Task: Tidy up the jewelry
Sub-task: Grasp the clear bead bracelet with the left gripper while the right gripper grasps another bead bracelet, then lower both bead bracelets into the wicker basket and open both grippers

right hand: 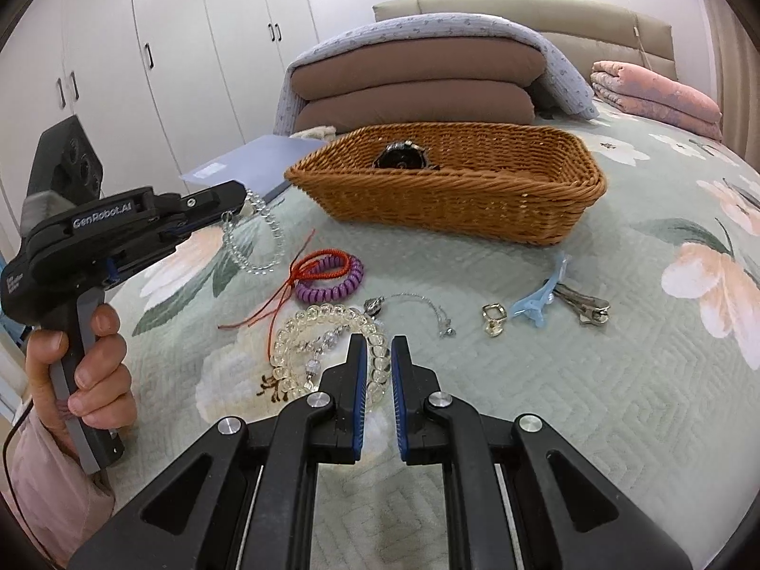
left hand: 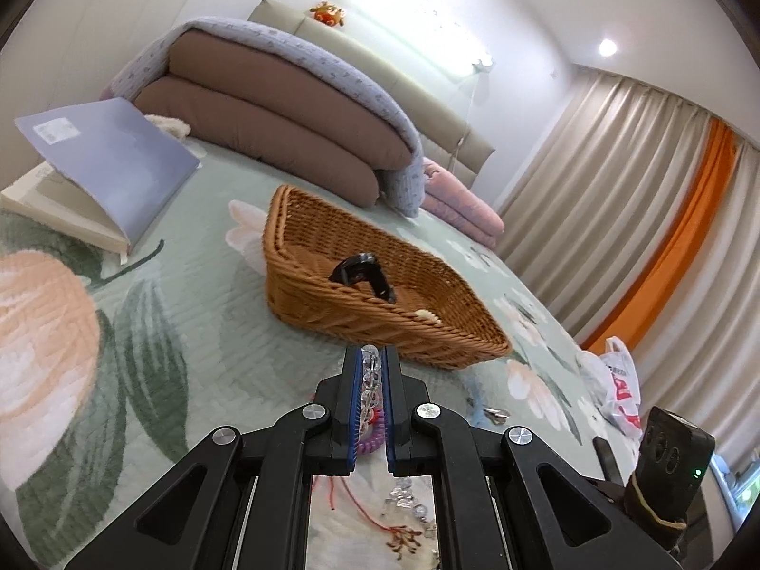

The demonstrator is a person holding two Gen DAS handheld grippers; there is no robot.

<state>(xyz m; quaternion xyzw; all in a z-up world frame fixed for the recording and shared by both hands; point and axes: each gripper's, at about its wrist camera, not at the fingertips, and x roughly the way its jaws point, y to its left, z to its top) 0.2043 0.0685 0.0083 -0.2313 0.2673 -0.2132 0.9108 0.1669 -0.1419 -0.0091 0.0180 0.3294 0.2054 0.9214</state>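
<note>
Above the bedspread (right hand: pixel 522 356), the left gripper (left hand: pixel 373 356) is pinching a clear bead bracelet (right hand: pixel 251 242) (right gripper (right hand: pixel 378 346) hovering, slightly parted); its dangling loop may be snagging the basket (right hand: pixel 446 204) rim.

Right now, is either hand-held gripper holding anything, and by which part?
The left hand-held gripper pinches the clear glass bead bracelet by its top; the loop dangles. The right hand-held gripper holds nothing.

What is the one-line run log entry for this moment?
left gripper: shut on clear bead bracelet, lifted | right gripper: open, empty | brown wicker basket: holds black watch
</note>
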